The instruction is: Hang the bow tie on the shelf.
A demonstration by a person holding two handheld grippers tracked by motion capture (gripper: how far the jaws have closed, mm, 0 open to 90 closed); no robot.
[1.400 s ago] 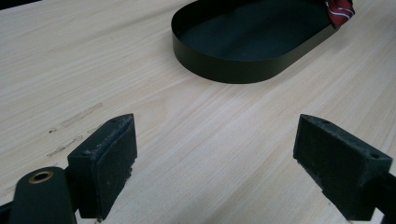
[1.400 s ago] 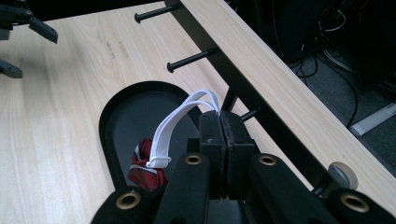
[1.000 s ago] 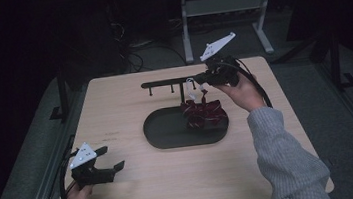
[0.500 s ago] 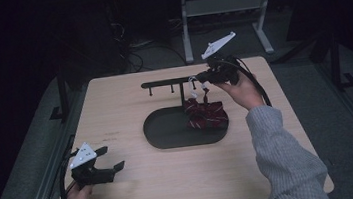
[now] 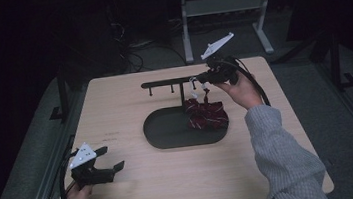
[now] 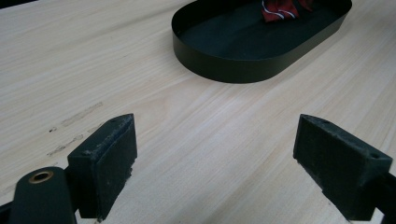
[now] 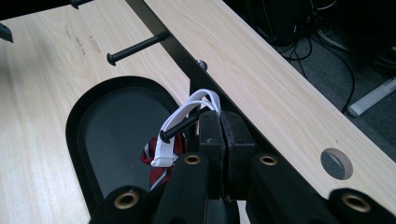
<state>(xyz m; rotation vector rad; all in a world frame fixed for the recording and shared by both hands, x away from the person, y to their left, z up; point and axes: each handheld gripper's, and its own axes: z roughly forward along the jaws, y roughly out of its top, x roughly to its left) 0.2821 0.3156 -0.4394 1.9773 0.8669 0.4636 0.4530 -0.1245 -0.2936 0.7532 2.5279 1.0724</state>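
A dark red striped cloth bag lies at the right end of a black oval tray in the middle of the table. Its white strap is looped over a peg of the black rack behind the tray. In the high view, my right gripper is at the rack's right end. In the right gripper view it is shut on the strap just behind that peg. My left gripper rests open near the table's front left corner, its jaws wide apart over bare wood and aimed toward the tray.
More pegs stick out of the rack further along to the left. The tabletop has a round hole near its far edge. Beyond the table, a white desk frame and cables lie on the dark floor.
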